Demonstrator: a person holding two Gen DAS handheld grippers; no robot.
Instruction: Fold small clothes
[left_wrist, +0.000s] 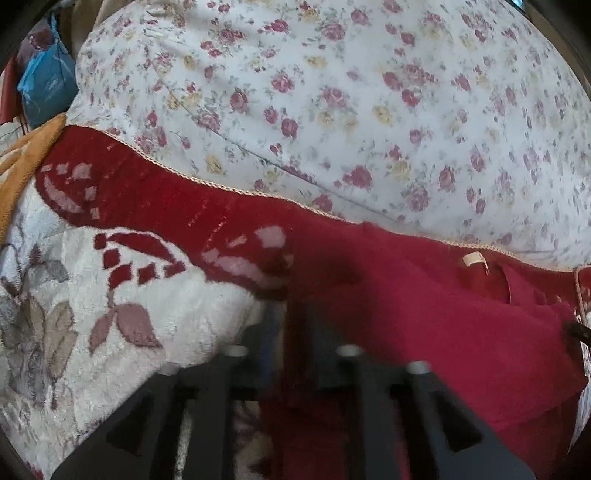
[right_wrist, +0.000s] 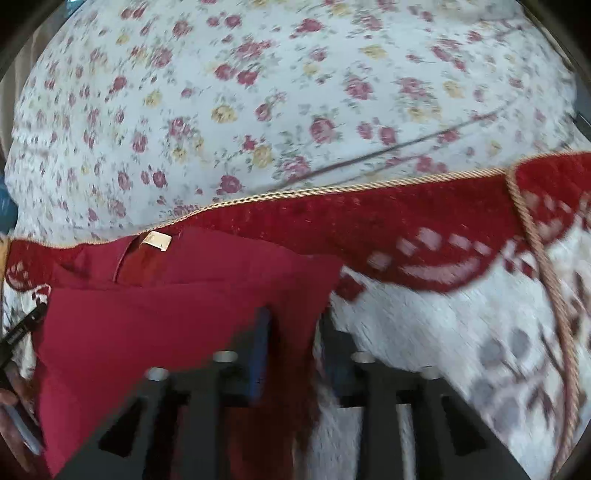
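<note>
A small red garment (left_wrist: 443, 317) with a cream neck label (left_wrist: 474, 258) lies on a cream and red patterned blanket (left_wrist: 110, 332). My left gripper (left_wrist: 291, 321) is shut on the garment's left edge, with cloth pinched between the fingers. In the right wrist view the same red garment (right_wrist: 166, 325) spreads to the left, its label (right_wrist: 157, 240) near the top. My right gripper (right_wrist: 291, 332) is shut on the garment's right edge. The garment is stretched between the two grippers.
A white flowered sheet (left_wrist: 332, 92) covers the bed beyond the blanket's corded edge (right_wrist: 332, 188). A blue bag (left_wrist: 44, 85) and an orange cloth (left_wrist: 26, 158) sit at the far left. The other gripper's tip (right_wrist: 18, 332) shows at the left edge.
</note>
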